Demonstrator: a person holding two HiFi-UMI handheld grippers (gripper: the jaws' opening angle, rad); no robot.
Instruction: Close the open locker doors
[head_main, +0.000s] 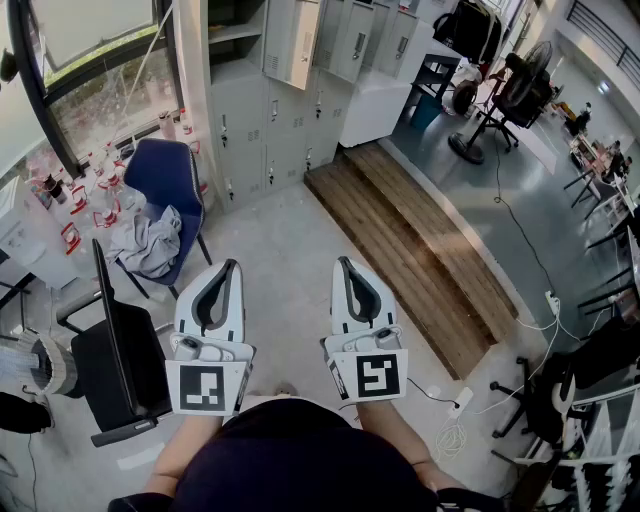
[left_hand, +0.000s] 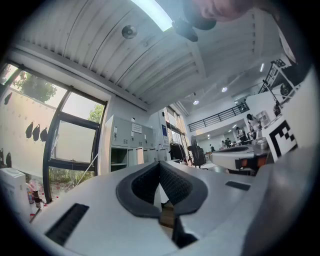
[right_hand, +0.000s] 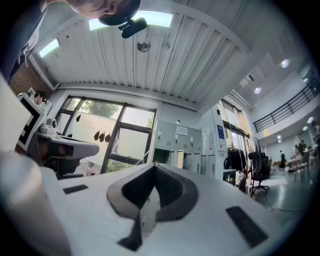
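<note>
Both claws are pressed together and empty, left gripper (head_main: 231, 268) and right gripper (head_main: 344, 262) low in front of me, smooth white shells with ribbed black pads (left_hand: 176, 184). Walking in, I could clip the blue chair (head_main: 160, 175) or trip on the raised wooden platform (head_main: 420, 250). Far ahead the open locker door (head_main: 295, 45) juts from the grey sheet-metal lockers (head_main: 250, 120); a closed tip may skid off that slick panel.

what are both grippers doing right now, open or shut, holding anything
Left gripper: closed, nothing between the jaws.
Right gripper: closed, nothing between the jaws.
</note>
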